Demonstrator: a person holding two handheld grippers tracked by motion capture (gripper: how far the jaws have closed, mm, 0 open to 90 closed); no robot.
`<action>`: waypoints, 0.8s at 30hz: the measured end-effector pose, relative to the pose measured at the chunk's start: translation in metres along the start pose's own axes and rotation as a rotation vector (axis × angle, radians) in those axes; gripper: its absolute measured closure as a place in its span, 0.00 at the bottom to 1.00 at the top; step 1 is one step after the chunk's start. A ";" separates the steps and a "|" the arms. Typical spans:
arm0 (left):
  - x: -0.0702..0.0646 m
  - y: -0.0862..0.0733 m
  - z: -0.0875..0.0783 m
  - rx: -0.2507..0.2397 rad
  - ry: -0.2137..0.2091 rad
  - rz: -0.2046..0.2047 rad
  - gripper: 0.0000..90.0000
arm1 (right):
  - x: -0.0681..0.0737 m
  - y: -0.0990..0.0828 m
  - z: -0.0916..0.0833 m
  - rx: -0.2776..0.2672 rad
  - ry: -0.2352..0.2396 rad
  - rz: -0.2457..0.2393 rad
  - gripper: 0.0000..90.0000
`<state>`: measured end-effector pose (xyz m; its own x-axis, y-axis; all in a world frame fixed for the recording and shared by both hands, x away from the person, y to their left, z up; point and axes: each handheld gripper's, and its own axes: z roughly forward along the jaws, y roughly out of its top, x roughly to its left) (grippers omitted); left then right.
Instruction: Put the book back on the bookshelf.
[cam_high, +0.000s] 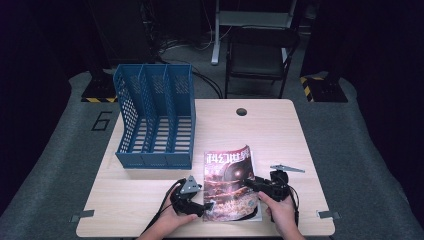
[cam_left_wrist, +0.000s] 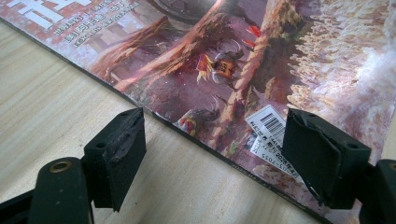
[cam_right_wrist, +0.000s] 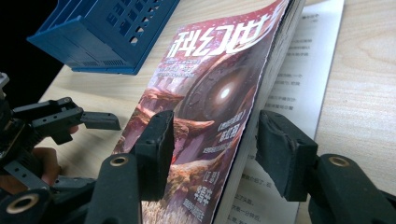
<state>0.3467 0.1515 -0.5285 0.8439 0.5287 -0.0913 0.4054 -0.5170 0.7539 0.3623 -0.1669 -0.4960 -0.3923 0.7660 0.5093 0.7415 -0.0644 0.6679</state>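
Note:
A magazine (cam_high: 230, 182) with a reddish illustrated cover lies at the table's front centre. My right gripper (cam_high: 248, 182) comes in from its right side. In the right gripper view the jaws (cam_right_wrist: 212, 149) stand open around the magazine (cam_right_wrist: 210, 93): one over the cover, one under the raised pages. That side is tilted up off a white printed page (cam_right_wrist: 299, 84) lying flat. My left gripper (cam_high: 209, 205) sits at the lower left corner, open. One of its jaws is over bare wood, the other over the cover (cam_left_wrist: 261, 60) near the barcode label (cam_left_wrist: 268, 128).
A blue three-slot file rack (cam_high: 155, 117) stands at the back left of the wooden table (cam_high: 145, 200). A round cable hole (cam_high: 241, 111) is at the back centre. A dark chair (cam_high: 260, 55) stands behind the table. Bare wood lies right of the magazine.

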 end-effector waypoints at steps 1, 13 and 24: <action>0.000 0.000 0.000 -0.005 -0.002 -0.005 0.24 | -0.004 0.001 0.002 0.007 0.014 0.020 0.51; 0.000 0.000 0.001 -0.005 0.002 -0.006 0.24 | -0.016 -0.005 0.020 0.165 0.078 0.096 0.56; 0.000 0.000 0.000 -0.002 0.003 -0.004 0.24 | -0.018 0.007 0.033 0.208 0.059 0.000 0.66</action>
<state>0.3466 0.1514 -0.5287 0.8412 0.5328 -0.0918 0.4076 -0.5135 0.7551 0.3924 -0.1599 -0.5184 -0.4189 0.7270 0.5440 0.8354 0.0738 0.5447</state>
